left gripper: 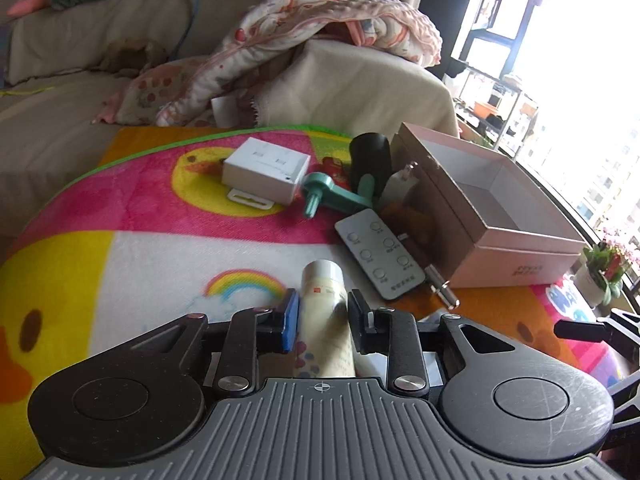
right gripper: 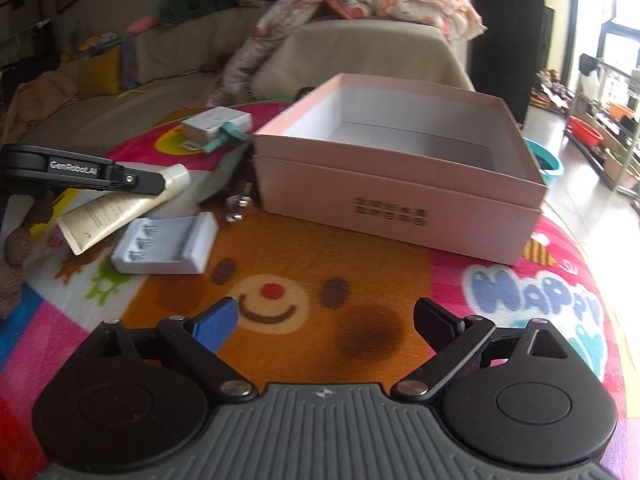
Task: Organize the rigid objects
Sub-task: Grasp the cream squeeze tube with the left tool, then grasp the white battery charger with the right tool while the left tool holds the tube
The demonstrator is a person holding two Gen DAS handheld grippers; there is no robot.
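1. Nearest, the left gripper point(left gripper: 322, 318) is clamped on a cream tube point(left gripper: 326, 316), lifted above the cartoon mat point(left gripper: 160, 256).
2. The right gripper point(right gripper: 326, 322) hangs with its jaws apart, holding nothing.
3. Beyond, the pink box point(right gripper: 400, 200) stands open.
4. Risk: the smooth tube could slip sideways, or knock the remote point(left gripper: 378, 258) beside the box.
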